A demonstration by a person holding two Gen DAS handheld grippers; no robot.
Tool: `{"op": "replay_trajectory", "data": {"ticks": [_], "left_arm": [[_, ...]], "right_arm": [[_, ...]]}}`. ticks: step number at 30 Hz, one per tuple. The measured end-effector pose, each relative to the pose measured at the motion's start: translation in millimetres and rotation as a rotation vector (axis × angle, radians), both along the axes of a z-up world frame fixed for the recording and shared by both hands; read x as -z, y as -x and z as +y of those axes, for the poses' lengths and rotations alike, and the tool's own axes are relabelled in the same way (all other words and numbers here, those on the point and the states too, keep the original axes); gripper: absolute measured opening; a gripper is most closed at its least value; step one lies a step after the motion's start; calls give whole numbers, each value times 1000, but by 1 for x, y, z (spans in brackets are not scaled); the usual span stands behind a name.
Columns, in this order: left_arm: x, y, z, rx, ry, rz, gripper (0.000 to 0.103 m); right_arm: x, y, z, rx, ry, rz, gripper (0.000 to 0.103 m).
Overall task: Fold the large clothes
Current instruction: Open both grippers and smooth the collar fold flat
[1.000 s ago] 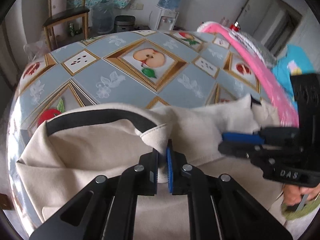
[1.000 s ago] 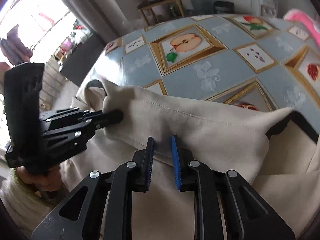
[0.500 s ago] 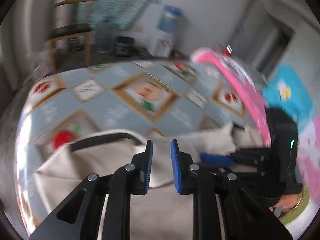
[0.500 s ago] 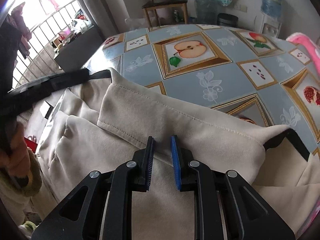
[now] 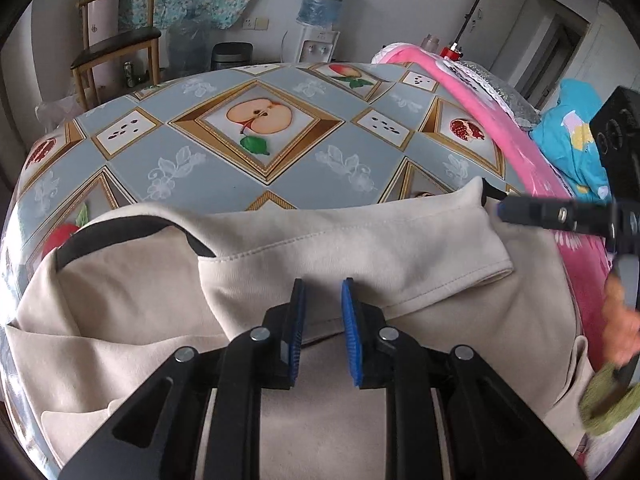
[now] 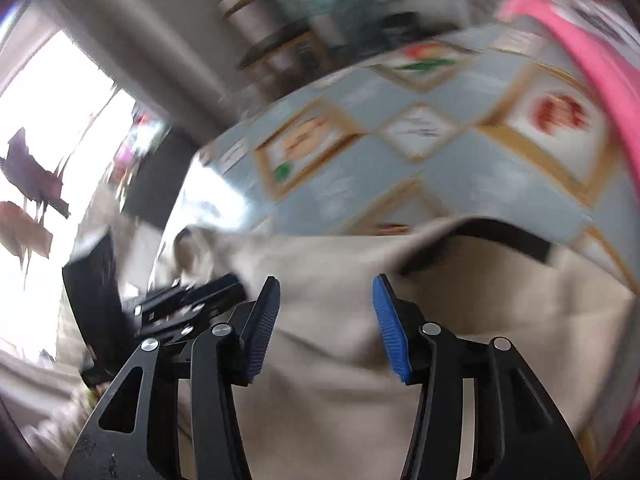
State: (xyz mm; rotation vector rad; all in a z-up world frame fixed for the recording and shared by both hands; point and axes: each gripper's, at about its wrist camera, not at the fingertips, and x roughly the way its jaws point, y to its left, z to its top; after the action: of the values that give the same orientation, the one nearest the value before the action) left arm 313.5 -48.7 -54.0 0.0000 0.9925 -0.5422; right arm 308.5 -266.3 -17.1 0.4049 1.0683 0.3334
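Beige garment on the table, both of my hand-held grippers empty.

I see the large beige fabric garment with black trim (image 5: pixel 352 240) spread over the near part of the table with the blue-grey fruit-print cloth (image 5: pixel 256 152), one stitched panel folded across it from 9 to 3 o'clock and a black band curving at 10 o'clock. My left hand-held gripper (image 5: pixel 322 330) hovers over the folded panel's near edge, blue pads set narrowly apart with nothing between them. In the blurred right wrist view, my right hand-held gripper (image 6: pixel 326 328) stands spread wide over the cloth, gripping nothing. A pink blanket (image 5: pixel 500 112) lies along the table's edge at 2 o'clock.
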Motion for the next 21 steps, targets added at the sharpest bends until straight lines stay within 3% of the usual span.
{"op": "replay_trajectory", "data": {"ticks": [2,5,7,8,11,13,17,21], "left_arm": [[0,2,1,-1,3,-10,18],[1,4,3,-4,16,-22,18],[2,7,3,-5,20,-37,18],[2,7,3,-5,19,-43,18],[1,7,2,-6,19,-49,18],[1,7,0,-3,8,-58,18],[-1,4,-12,-6,-51,-86,19],[0,6,-10,0,-50,-82,19]], "right_arm": [[12,-2,-20,44,-32,88,52],[27,-2,-21,9,-105,167,52],[31,-3,-10,-25,-70,180,35],[34,-4,-3,-45,-54,193,18],[35,-10,5,-63,-20,194,8],[26,-15,10,-61,36,153,7],[6,-26,33,-78,264,37,7],[29,-25,32,-94,292,80,9]]}}
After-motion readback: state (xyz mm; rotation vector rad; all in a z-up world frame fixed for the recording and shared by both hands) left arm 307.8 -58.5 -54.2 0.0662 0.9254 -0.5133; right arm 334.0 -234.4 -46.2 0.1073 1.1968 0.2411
